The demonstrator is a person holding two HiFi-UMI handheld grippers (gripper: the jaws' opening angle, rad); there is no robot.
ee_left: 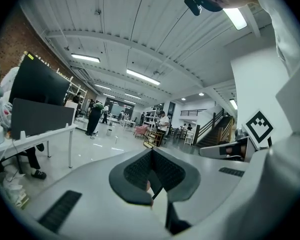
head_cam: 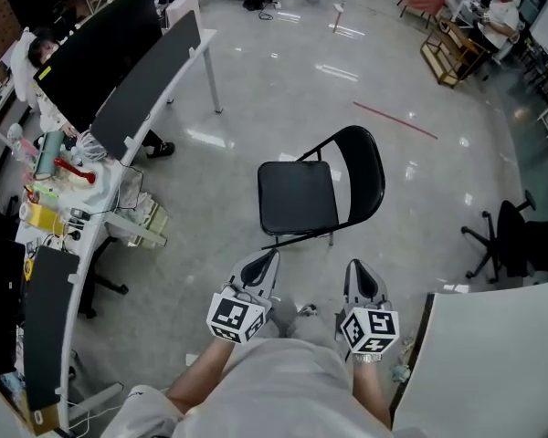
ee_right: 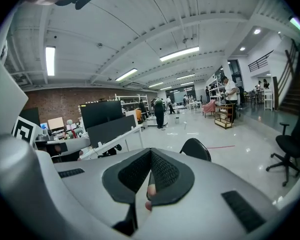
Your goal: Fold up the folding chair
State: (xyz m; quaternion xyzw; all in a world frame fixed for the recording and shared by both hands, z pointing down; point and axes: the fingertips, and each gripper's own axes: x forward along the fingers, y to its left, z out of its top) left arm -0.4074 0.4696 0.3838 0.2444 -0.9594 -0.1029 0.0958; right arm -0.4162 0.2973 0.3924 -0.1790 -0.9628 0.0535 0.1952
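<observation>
1. Bright, even indoor light comes from ceiling strip lights (ee_right: pixel 179 53).
2. White glare streaks the glossy floor (head_cam: pixel 336 71), upper centre of the head view.
3. Both gripper views bulge fisheye-fashion, with black corners.
4. Their bottom foreground is soft; distant areas stay sharp.

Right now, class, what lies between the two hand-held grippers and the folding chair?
Only bare polished floor, as the head view shows: the left hand-held gripper and right hand-held gripper hover short of the folding chair.
</observation>
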